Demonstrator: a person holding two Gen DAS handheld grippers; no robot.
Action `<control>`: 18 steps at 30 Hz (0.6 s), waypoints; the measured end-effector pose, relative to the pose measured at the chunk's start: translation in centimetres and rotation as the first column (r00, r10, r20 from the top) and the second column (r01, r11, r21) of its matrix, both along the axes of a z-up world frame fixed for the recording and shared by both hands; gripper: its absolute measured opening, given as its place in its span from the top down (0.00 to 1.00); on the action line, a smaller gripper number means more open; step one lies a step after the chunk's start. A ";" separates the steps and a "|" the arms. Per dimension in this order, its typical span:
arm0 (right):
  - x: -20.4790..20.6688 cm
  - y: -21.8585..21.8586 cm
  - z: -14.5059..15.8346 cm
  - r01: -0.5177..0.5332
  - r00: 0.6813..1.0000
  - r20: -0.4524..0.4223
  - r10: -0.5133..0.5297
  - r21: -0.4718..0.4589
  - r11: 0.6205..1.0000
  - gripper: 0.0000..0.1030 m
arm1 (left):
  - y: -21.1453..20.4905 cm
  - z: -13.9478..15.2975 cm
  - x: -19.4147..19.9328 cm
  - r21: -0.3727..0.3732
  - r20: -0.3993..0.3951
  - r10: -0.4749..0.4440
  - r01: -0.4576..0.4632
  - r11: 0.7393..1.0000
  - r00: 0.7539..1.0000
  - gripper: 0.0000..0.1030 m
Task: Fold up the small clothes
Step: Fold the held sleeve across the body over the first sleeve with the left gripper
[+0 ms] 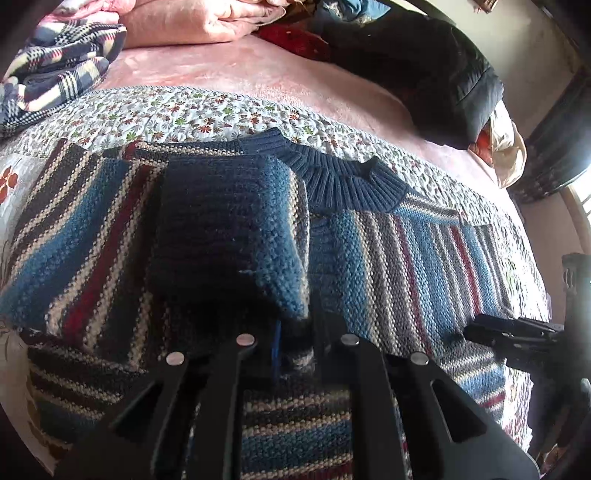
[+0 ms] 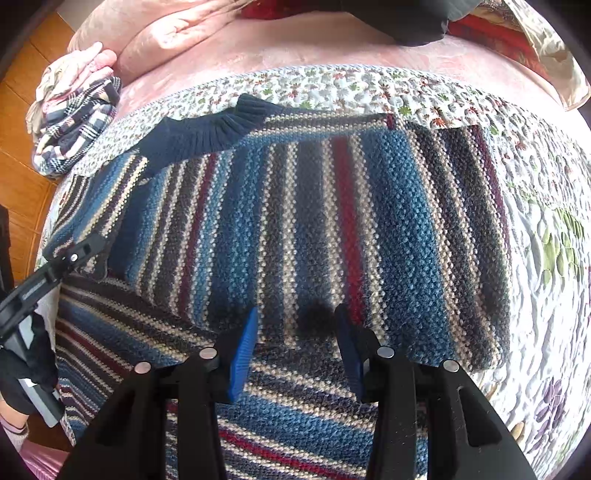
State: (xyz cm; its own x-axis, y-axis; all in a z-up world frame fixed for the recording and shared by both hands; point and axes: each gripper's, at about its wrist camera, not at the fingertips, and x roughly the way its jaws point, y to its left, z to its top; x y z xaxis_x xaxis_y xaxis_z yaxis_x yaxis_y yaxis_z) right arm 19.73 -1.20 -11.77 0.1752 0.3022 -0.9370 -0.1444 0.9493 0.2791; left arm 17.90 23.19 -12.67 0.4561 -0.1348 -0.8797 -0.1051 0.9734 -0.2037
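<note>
A striped knit sweater (image 1: 406, 258) in blue, grey, cream and red lies flat on the floral quilt (image 1: 184, 110), with its dark blue ribbed collar (image 1: 332, 177) towards the far side. My left gripper (image 1: 297, 332) is shut on a fold of the sweater's sleeve, whose dark blue and teal end bulges up just ahead of the fingers. In the right wrist view the sweater (image 2: 332, 221) fills the middle and the left gripper (image 2: 88, 245) pinches its left edge. My right gripper (image 2: 297, 332) stands open just above the sweater body, its blue pads (image 2: 243, 347) apart with nothing gripped.
A plaid cloth (image 1: 55, 74) lies bunched at the far left of the bed, beside folded pink bedding (image 1: 177, 26). A dark jacket (image 1: 424, 74) is piled at the far right. Wooden floor (image 2: 22, 110) shows past the bed's left edge. A gloved hand (image 2: 22, 369) holds the left gripper.
</note>
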 end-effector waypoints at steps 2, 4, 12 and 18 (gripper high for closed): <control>0.2 0.7 0.5 -0.014 1.000 0.003 0.014 0.021 1.000 0.58 | 1.0 2.1 -1.3 0.018 0.024 -0.024 0.023 1.000 0.999 0.82; 0.5 1.8 1.2 -0.021 1.000 0.001 0.021 0.068 0.997 0.57 | 3.0 4.4 -2.8 0.014 0.065 -0.018 0.017 1.000 0.998 0.78; 2.5 10.7 1.9 -0.057 0.995 -0.062 0.077 0.273 0.960 0.47 | 13.7 5.7 -4.4 0.191 0.091 0.306 -0.319 0.928 0.948 0.77; 3.1 16.8 0.7 -0.075 0.991 -0.088 0.101 0.258 0.963 0.39 | 16.2 2.1 -4.2 0.228 -0.014 0.348 -0.335 0.914 0.938 0.78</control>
